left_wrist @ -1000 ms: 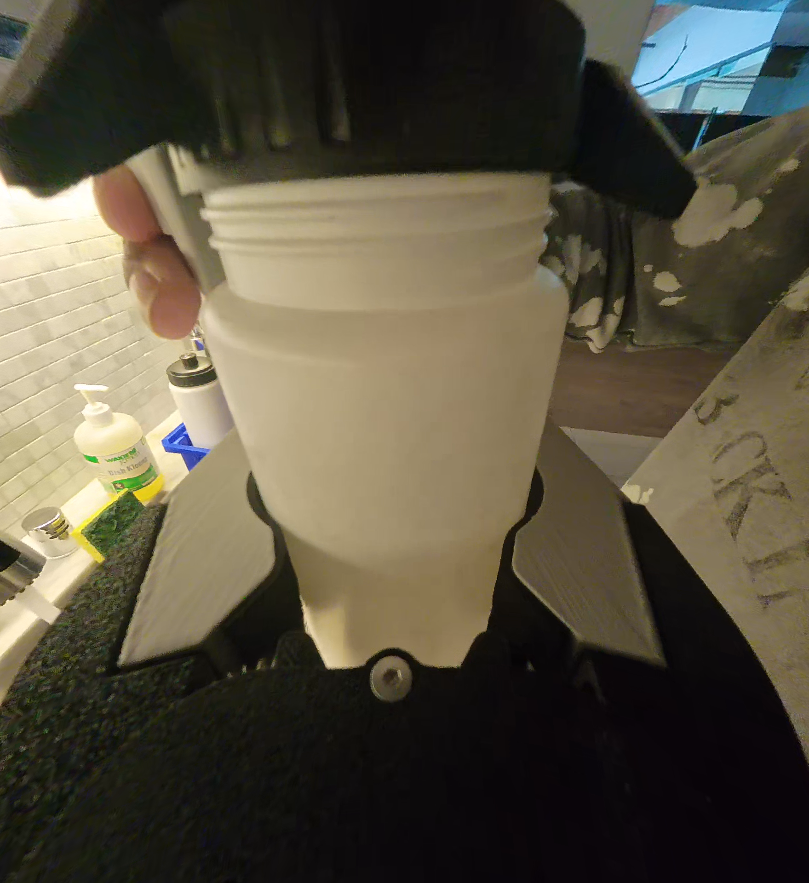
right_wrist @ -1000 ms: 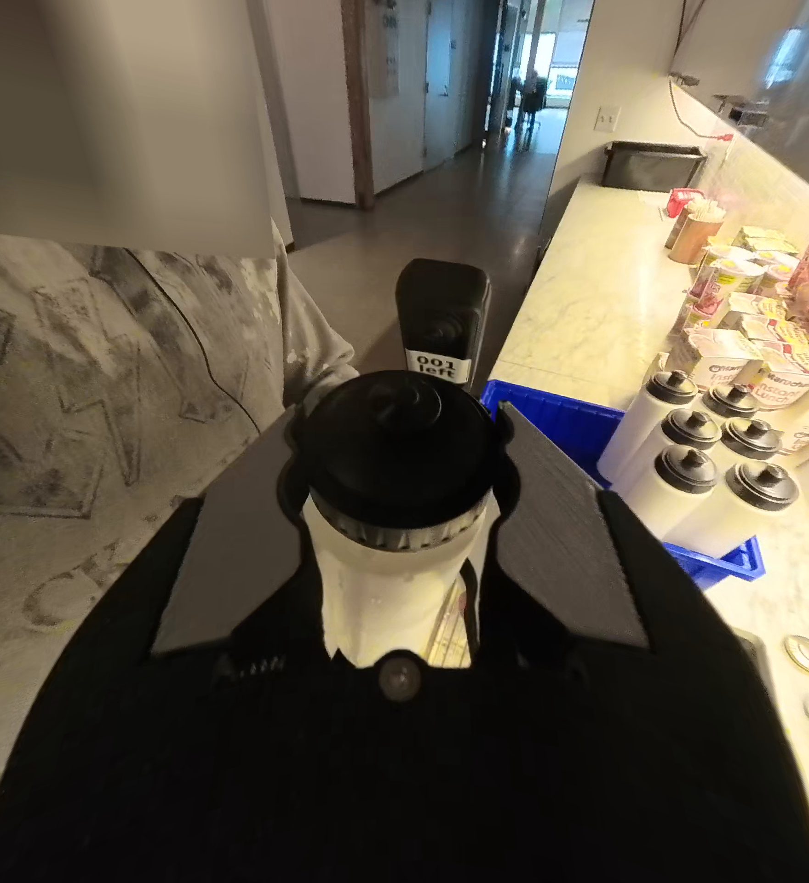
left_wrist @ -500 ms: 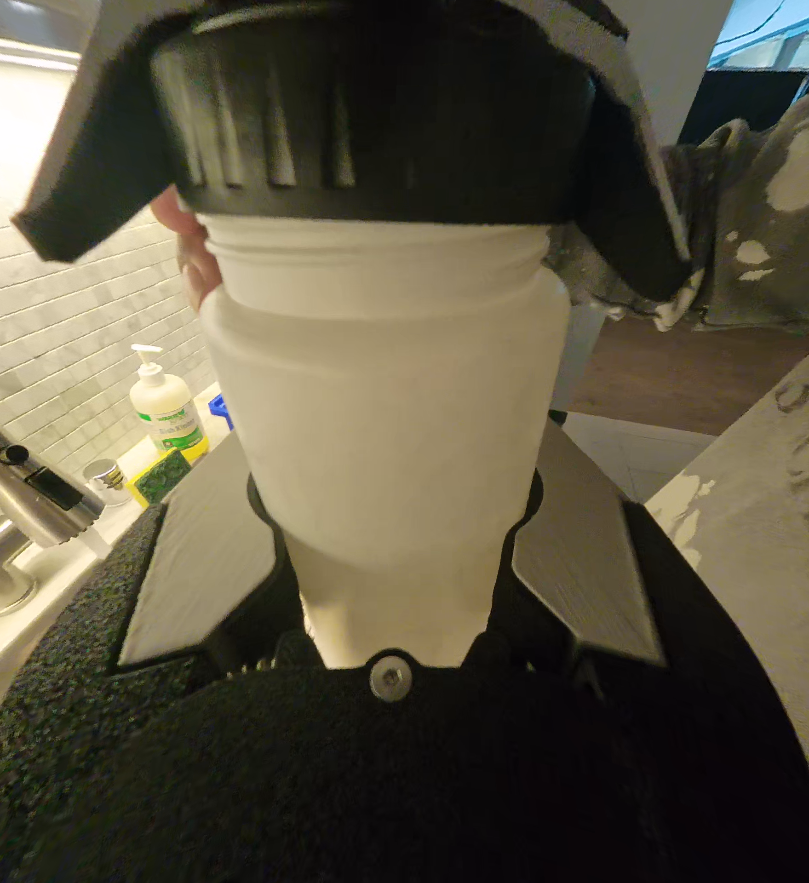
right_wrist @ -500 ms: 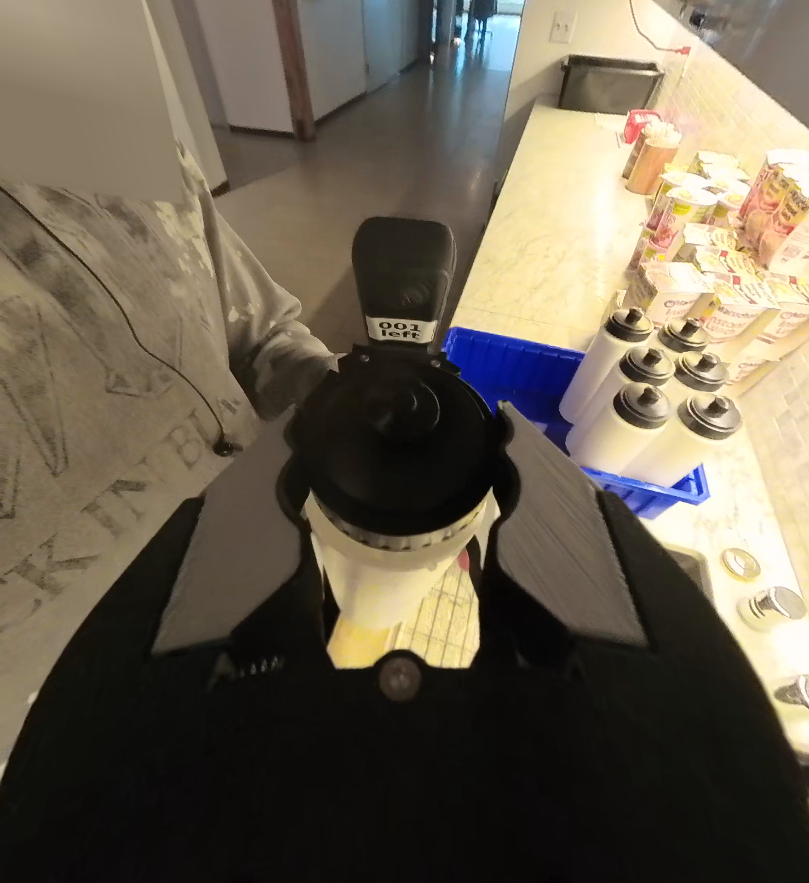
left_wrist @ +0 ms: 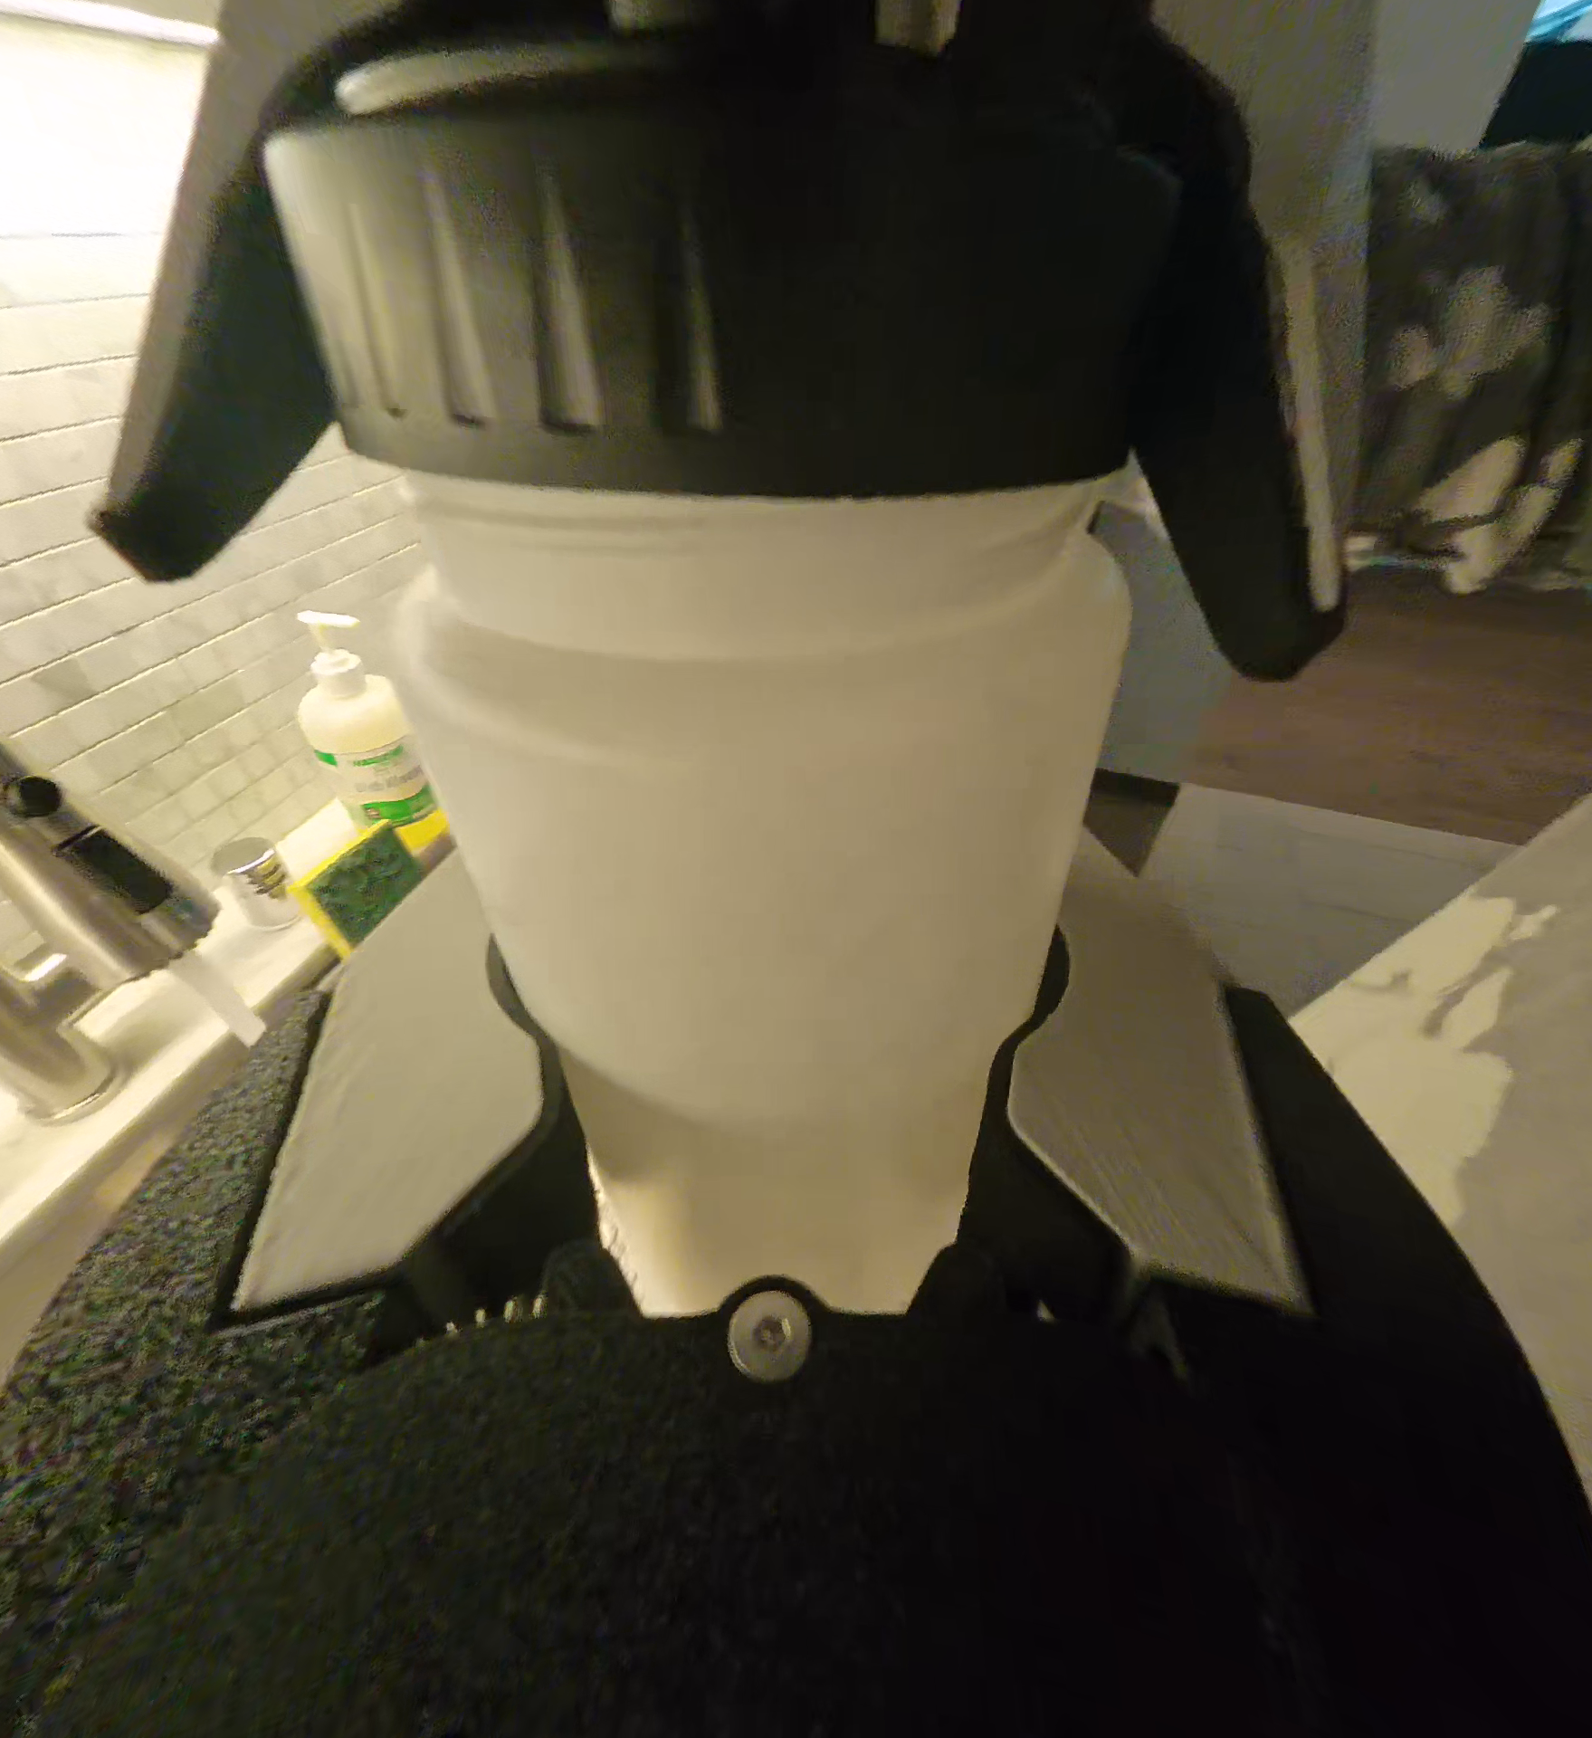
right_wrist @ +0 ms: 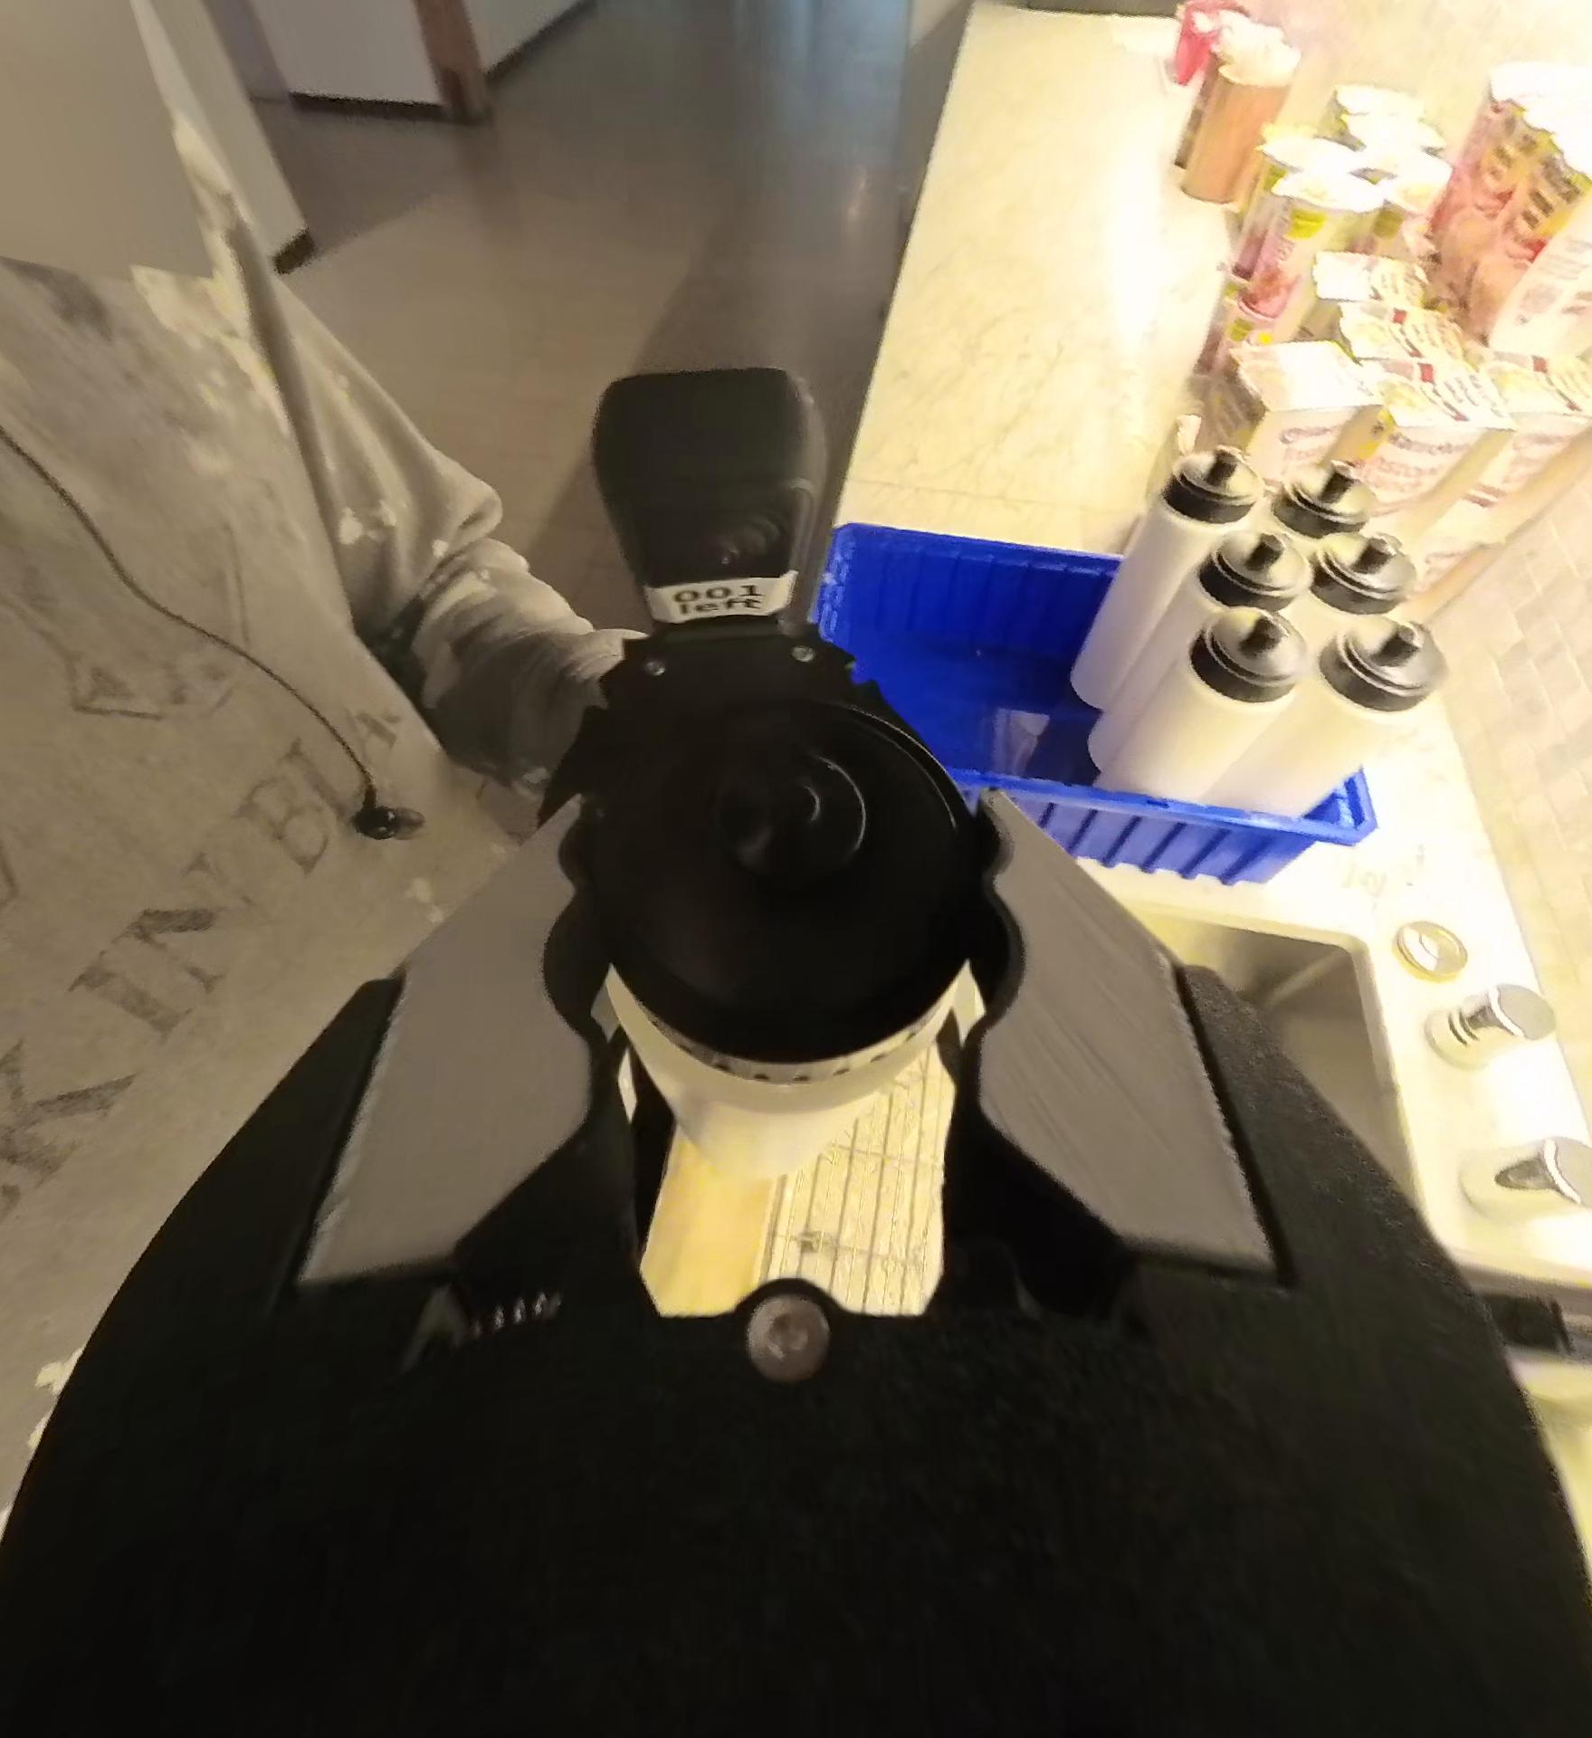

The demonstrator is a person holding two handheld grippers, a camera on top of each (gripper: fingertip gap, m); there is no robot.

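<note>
My left gripper [left_wrist: 778, 1025] clenches the white bottle [left_wrist: 764, 799]. My right gripper [right_wrist: 778, 903] grasps its black cap [right_wrist: 773, 846]; a blue bin [right_wrist: 961, 602] sits at two o'clock.

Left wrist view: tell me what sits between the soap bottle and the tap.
In the left wrist view, a small shiny metal knob stands on the counter ledge between the soap bottle and the tap, with a green and yellow sponge just beside it.

My left wrist camera looks along my left claw's fingers, very close on the white bottle [left_wrist: 764, 799], facing a tiled wall at ten o'clock. My right wrist camera looks steeply down over the black cap [right_wrist: 778, 846], sink counter [right_wrist: 1036, 310] at two o'clock. Both views share that bottle.
</note>
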